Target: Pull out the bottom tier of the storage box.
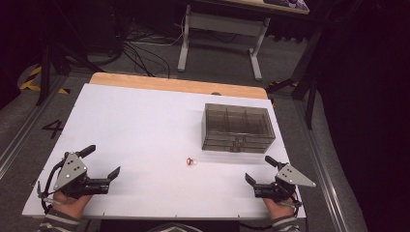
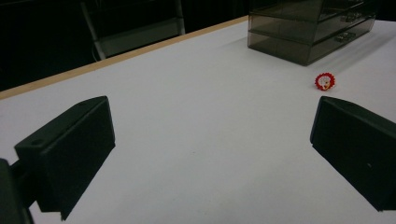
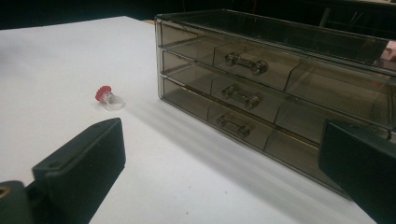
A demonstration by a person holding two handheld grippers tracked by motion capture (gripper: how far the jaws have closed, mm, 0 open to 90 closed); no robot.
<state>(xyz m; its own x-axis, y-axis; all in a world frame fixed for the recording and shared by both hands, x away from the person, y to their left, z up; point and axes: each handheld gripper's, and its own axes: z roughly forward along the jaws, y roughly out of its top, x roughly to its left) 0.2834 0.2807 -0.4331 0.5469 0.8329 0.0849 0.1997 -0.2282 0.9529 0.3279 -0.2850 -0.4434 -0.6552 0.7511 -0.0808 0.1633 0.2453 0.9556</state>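
A smoky transparent three-drawer organizer point(image 1: 238, 127) is sitting on the right far part of the white table point(image 1: 140, 125), all drawers closed, while a small red-topped ring point(image 1: 191, 161) is lying just in front of it, apart from both tools. The left gripper point(image 1: 102, 161) and right gripper point(image 1: 257, 170) are resting at the near corners, jaws spread wide and holding nothing

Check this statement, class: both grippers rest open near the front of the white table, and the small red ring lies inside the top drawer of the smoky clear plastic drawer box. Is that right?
Not quite. The small red ring lies on the bare white table in front of the smoky clear plastic drawer box, whose drawers are shut, as the right gripper view shows. The left gripper and right gripper do rest open.
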